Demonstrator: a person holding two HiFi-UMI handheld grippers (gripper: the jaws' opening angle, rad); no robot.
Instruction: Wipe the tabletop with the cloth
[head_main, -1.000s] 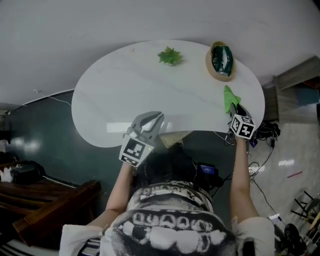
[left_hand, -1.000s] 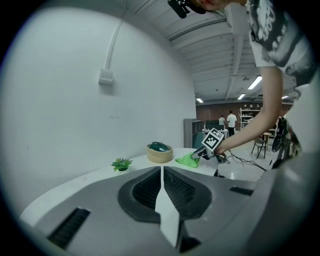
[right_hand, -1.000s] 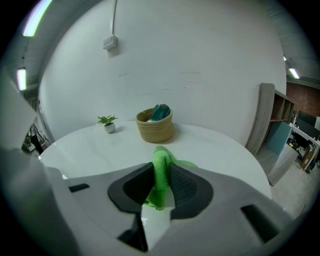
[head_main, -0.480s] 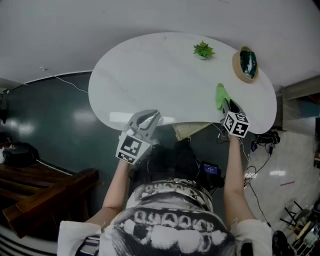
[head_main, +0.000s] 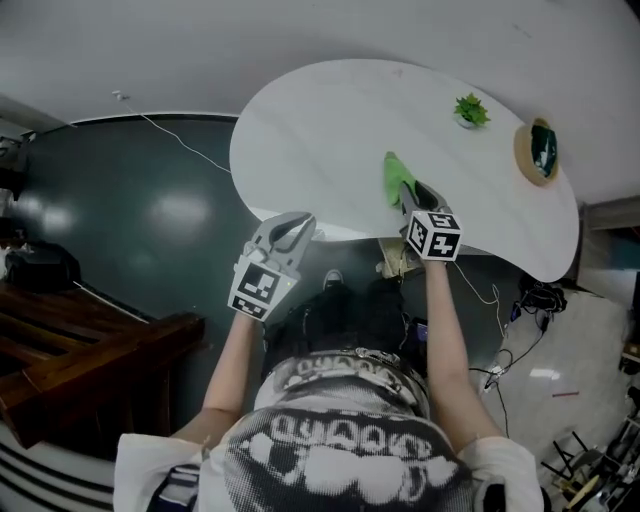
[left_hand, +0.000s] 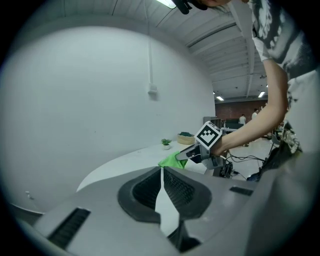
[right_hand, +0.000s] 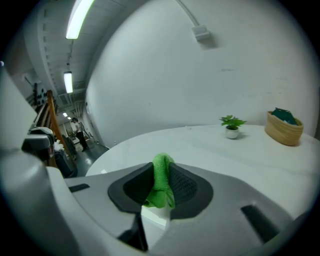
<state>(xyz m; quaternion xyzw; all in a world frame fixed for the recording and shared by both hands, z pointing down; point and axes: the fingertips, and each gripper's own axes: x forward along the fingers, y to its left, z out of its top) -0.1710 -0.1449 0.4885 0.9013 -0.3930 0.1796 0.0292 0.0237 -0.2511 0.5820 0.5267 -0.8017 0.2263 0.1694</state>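
A green cloth (head_main: 396, 179) is pinched in my right gripper (head_main: 408, 196), which is shut on it at the near edge of the white oval tabletop (head_main: 330, 130). In the right gripper view the cloth (right_hand: 161, 181) bulges up between the shut jaws, with the tabletop (right_hand: 210, 145) spread out beyond. My left gripper (head_main: 286, 232) hovers just off the table's near edge, over the dark floor, jaws closed with nothing between them. The left gripper view shows the right gripper (left_hand: 192, 153) and the cloth (left_hand: 172, 160) over the table.
A small potted plant (head_main: 469, 109) and a round wicker basket (head_main: 540, 151) holding something dark green stand at the table's far right. A dark wooden bench (head_main: 90, 360) is on the left. Cables (head_main: 500, 350) trail on the floor at the right.
The right gripper has slid left along the table's near edge with the cloth. The head view has shifted, so the plant and basket now sit farther right. The left gripper has barely moved.
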